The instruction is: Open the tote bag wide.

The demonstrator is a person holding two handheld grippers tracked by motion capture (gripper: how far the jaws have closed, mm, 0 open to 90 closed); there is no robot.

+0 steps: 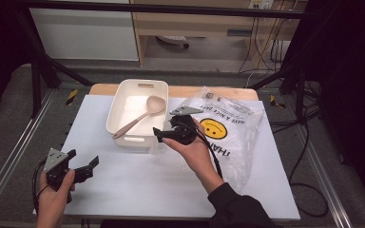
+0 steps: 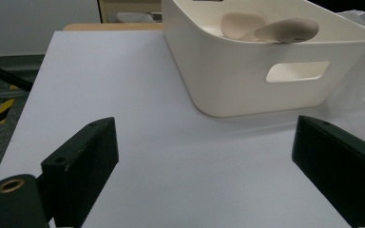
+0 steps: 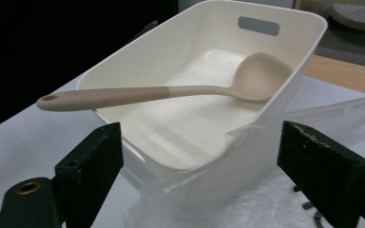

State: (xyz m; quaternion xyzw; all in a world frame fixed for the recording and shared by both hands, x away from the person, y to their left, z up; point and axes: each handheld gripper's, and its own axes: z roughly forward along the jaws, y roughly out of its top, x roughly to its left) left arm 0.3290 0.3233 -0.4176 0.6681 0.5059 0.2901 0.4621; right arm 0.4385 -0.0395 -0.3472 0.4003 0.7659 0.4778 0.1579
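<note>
Right gripper view: right gripper (image 3: 197, 156) jaws wide apart, nothing held, pointed at the bin's near corner. Left gripper (image 2: 204, 166) also wide open & empty, w/ bare table betw. jaws. Ladle (image 3: 171, 88) lies across the cream bin (image 3: 138, 61), bowl inside, handle overhanging the rim. Risk: a nudge to that handle could tip it out; bag (image 1: 237, 128) edge lies against the bin and may snag. Ladle is beige, smooth, w/ a hole at the handle end.

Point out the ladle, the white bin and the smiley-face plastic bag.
ladle (image 3: 259, 76), right gripper view, on the inside of its bowl.
white bin (image 1: 116, 107), high view, on its left wall.
plastic bag (image 1: 214, 128), high view, on the yellow smiley print.
</note>
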